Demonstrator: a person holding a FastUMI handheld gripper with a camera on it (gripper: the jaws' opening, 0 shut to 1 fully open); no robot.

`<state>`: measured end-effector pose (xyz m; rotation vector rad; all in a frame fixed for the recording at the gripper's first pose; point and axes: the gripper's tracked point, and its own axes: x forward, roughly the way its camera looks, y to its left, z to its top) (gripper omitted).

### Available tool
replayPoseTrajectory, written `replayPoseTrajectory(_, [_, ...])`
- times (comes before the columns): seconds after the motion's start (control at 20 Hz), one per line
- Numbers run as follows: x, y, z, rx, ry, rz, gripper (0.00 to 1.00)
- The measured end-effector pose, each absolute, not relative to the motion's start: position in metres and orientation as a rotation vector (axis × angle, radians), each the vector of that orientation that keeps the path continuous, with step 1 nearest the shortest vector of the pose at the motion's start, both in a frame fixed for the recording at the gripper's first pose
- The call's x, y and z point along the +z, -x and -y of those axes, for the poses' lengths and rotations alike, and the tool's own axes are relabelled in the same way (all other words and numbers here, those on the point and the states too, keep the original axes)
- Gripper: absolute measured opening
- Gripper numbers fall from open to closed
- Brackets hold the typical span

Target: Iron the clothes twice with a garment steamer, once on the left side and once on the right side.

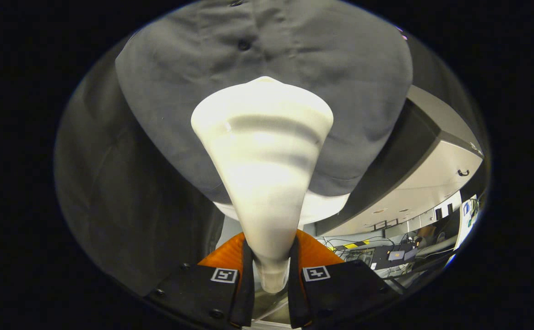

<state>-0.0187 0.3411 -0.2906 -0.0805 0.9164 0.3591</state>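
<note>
The gripper [270, 270] pinches the narrow handle end of a white, cone-shaped plastic garment steamer [262, 160], both fingers pressed on it. Beyond the fingers, the steamer's wide head meets a grey buttoned fabric shirt [331, 59] near its placket. The steamer could likely twist in that narrow pinch, or its head drag the fabric into creases.

No words, brand names or numbers could be read anywhere. The only signs were two square black-and-white coded markers [224, 275], one on each side of the claw [270, 270], and they carried block patterns, not letters.
</note>
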Motion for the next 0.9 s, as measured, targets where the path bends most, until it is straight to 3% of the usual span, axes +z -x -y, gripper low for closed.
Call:
replayPoseTrajectory(0.4, [-0.202,-0.018,-0.283,0.319,0.032,-0.779,0.38])
replayPoseTrajectory(0.9, [-0.03,-0.065,-0.227,0.268,-0.033,-0.495,0.38])
